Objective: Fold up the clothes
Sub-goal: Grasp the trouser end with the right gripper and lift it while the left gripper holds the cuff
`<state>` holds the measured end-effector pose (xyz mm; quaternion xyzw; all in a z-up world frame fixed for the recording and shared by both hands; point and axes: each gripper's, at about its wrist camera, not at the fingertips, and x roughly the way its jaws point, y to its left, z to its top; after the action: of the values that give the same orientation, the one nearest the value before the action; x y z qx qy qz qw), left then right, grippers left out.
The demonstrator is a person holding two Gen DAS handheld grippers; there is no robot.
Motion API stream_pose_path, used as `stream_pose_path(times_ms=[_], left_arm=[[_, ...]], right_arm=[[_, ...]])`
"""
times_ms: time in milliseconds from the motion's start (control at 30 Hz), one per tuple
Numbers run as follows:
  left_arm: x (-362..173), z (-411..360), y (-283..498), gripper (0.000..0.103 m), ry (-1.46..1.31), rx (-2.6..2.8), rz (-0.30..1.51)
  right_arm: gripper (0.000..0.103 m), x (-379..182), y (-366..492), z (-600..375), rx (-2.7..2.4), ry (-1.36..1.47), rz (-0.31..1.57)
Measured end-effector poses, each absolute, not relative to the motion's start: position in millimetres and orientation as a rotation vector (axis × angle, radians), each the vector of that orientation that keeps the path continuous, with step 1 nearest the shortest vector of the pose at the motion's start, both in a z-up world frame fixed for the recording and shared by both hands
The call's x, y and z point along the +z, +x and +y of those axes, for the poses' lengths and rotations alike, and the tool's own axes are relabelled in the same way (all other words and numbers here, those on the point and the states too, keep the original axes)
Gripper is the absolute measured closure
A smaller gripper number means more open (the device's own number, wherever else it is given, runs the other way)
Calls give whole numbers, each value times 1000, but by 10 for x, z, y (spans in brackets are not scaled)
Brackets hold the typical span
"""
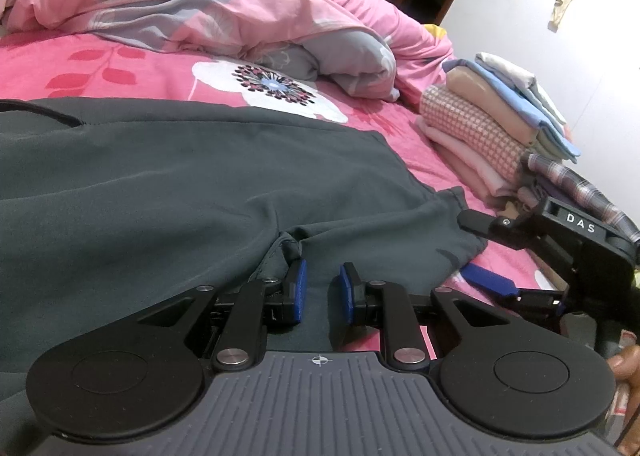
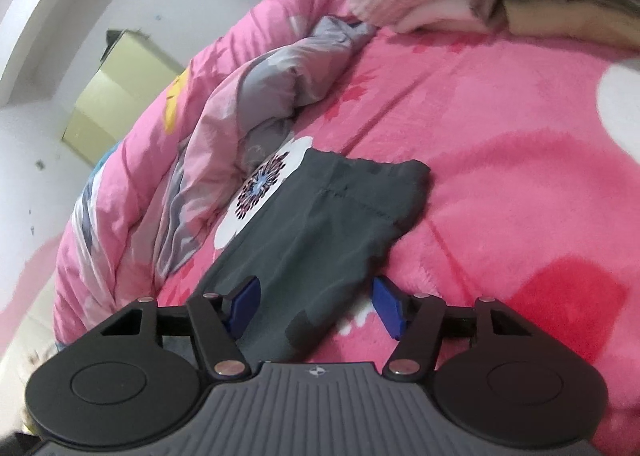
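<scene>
A dark grey garment [image 1: 180,184] lies spread on the pink bed sheet [image 1: 60,64]. My left gripper [image 1: 322,288] is open low over its near edge, blue pads either side of a fabric ridge without closing on it. My right gripper [image 1: 476,252] shows at the right in the left wrist view, open beside the garment's corner. In the right wrist view the right gripper [image 2: 316,306] is open with the garment's [image 2: 320,224] narrow end between its fingers.
A bunched pink and grey quilt [image 1: 224,4] lies at the back of the bed. A stack of folded clothes [image 1: 500,124] stands at the right by the white wall [image 1: 580,36]. The quilt [image 2: 192,160] is left of the garment in the right wrist view.
</scene>
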<state>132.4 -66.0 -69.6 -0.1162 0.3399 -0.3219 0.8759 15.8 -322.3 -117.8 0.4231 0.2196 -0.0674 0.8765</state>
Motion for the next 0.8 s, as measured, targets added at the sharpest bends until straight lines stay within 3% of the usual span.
stream_pose_path(times_ms=[400,667,800], left_arm=[[-711,-642,1324,83,-250,-683,707],[-702,-629,1337,83,-256,-690,710],[-710,-614,1350,83,-270,-696,713]], right_arm=[[41,-1240,500,-3453,-189,941,431],[87,-1312,623,-3581,-215,926,433],[96,-1185,656,-3556,-201,867,430]])
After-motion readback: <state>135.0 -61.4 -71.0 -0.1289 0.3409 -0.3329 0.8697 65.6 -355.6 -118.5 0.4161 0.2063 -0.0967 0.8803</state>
